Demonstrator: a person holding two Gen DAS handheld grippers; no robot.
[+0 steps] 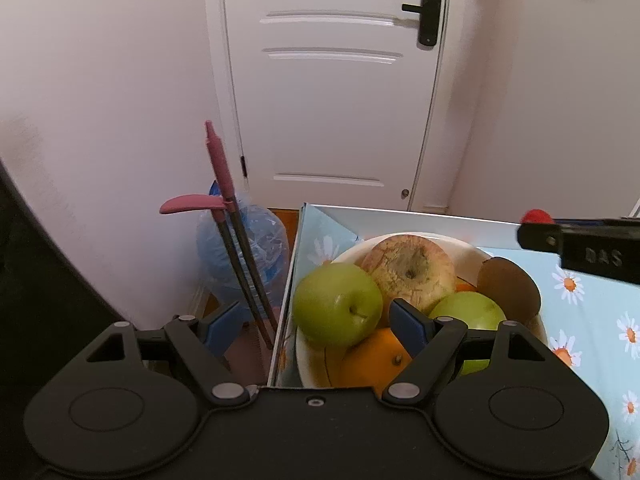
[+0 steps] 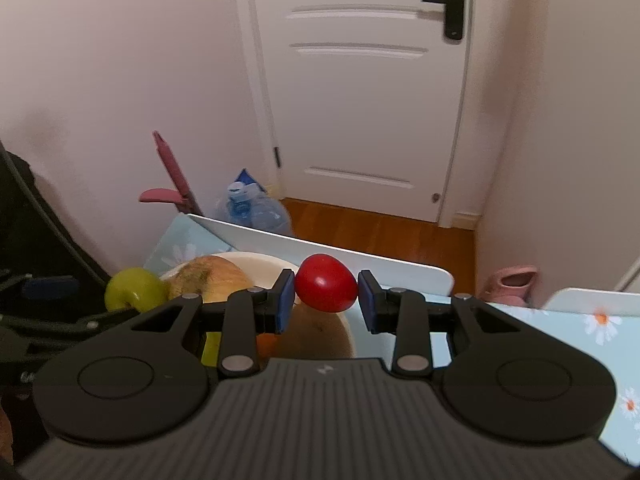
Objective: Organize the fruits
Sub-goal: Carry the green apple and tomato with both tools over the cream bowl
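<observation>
A white plate [image 1: 348, 254] at the table's left edge holds a pile of fruit: a green apple [image 1: 336, 304] on the left, a brownish apple [image 1: 408, 272], a second green apple [image 1: 468, 312], a kiwi [image 1: 508, 288] and an orange [image 1: 376, 356]. My left gripper [image 1: 316, 316] is open over the plate. The left green apple lies just beyond its fingers, and the pads do not touch it. My right gripper [image 2: 327, 302] is shut on a small red fruit [image 2: 326, 283] above the plate's [image 2: 256, 262] right side. That red fruit [image 1: 537, 216] also shows at the right edge of the left wrist view.
The table [image 1: 592, 312] has a light blue daisy cloth and a white raised edge. Beside it on the floor stand a blue water bottle [image 1: 256, 244] and pink-handled cleaning tools [image 1: 224, 184]. A white door [image 2: 360, 100] is behind, and a pink slipper [image 2: 512, 282] lies on the wooden floor.
</observation>
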